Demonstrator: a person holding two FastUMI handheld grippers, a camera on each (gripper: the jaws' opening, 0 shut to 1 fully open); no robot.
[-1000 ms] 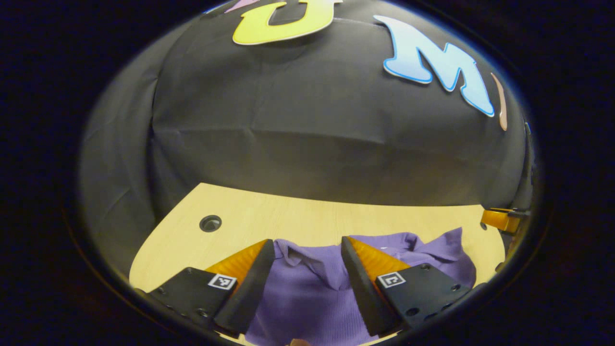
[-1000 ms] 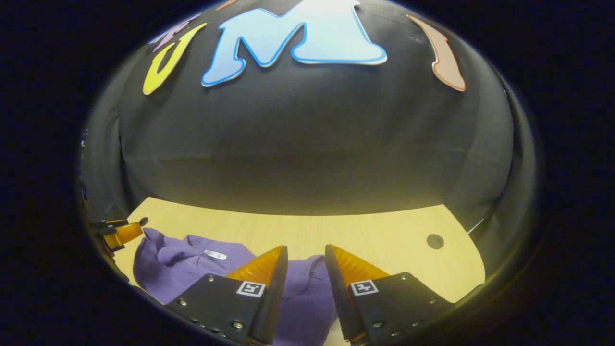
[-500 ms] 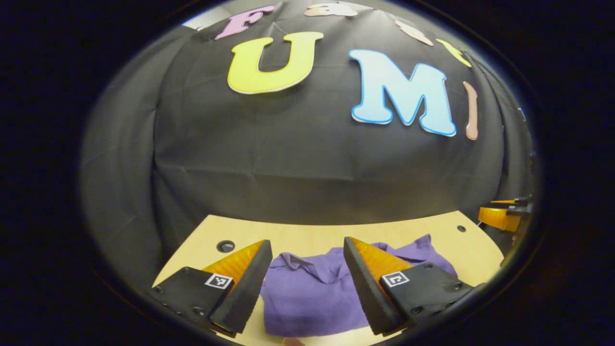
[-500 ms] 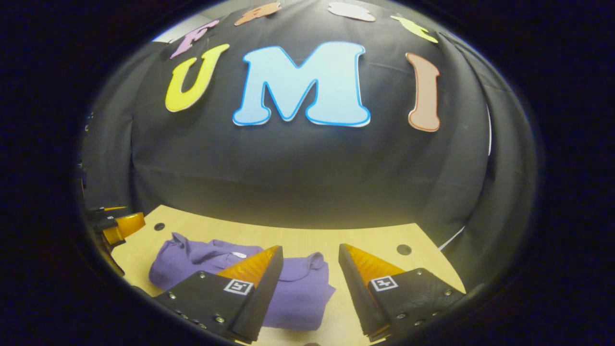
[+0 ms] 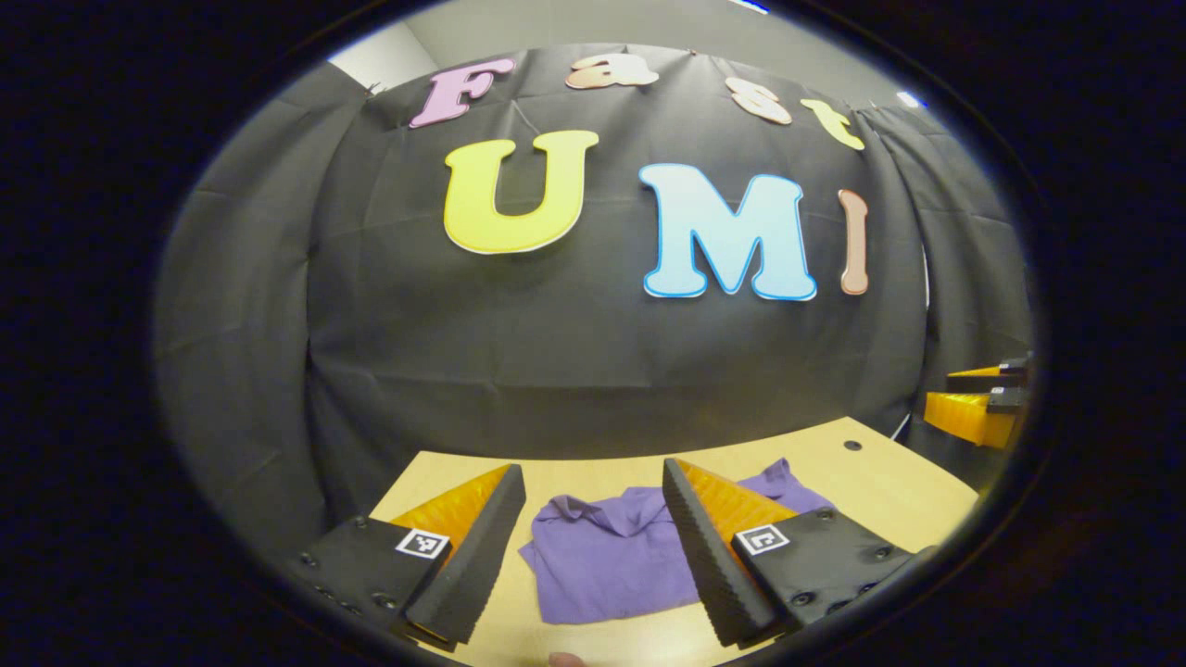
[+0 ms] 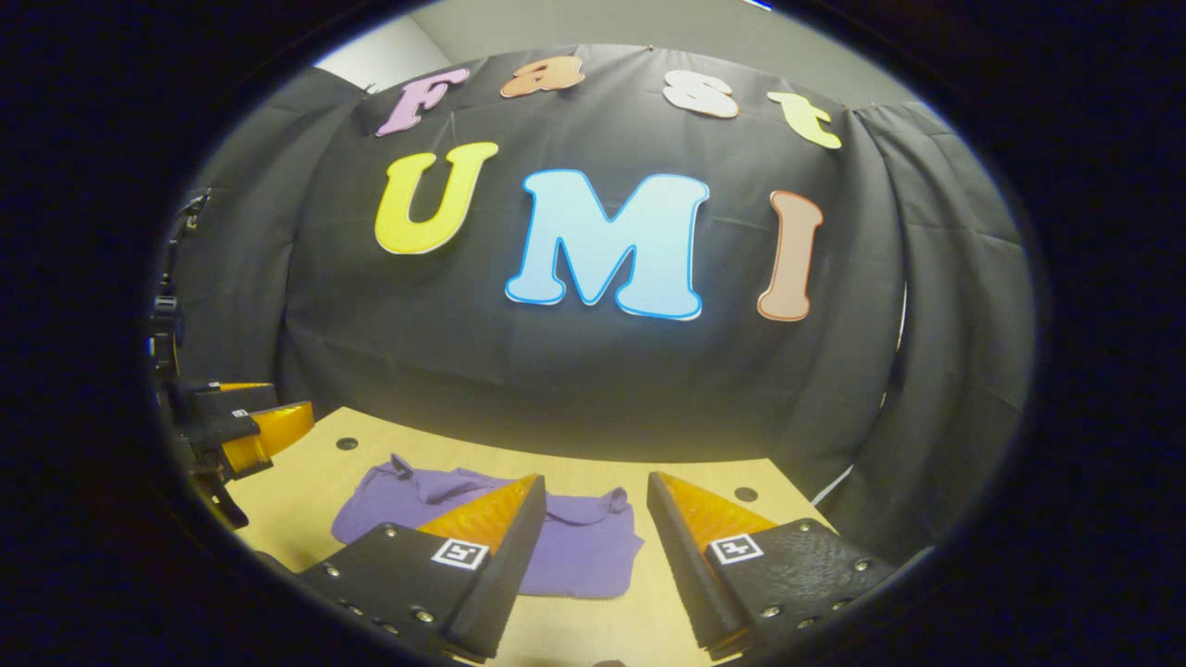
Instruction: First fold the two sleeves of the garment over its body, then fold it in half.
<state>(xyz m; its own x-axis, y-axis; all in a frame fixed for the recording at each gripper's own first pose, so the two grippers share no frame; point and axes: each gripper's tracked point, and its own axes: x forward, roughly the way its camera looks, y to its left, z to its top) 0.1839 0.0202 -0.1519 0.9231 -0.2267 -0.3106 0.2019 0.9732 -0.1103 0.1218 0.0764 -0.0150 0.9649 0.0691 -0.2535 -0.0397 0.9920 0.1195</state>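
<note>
A purple garment (image 5: 611,547) lies folded into a compact bundle on the light wooden table (image 5: 889,486), collar toward the back. My left gripper (image 5: 588,519) hangs open above and short of it, nothing between its fingers. In the right gripper view the same garment (image 6: 574,547) lies ahead and slightly left, and my right gripper (image 6: 593,528) stands open over the table, holding nothing. The other gripper (image 6: 246,426) appears at the left edge of that view, and the right one (image 5: 977,408) at the right edge of the left gripper view.
The table has small round holes near its back corners (image 5: 851,446) (image 6: 746,494) (image 6: 346,444). The black cloth wall (image 6: 593,389) stands right behind the table's far edge. Bare tabletop lies to the right of the garment (image 6: 704,482).
Both grippers have pulled up and back from the garment, which now looks smaller and farther off. The right gripper's fingers have spread wider. The garment stays lying on the table.
</note>
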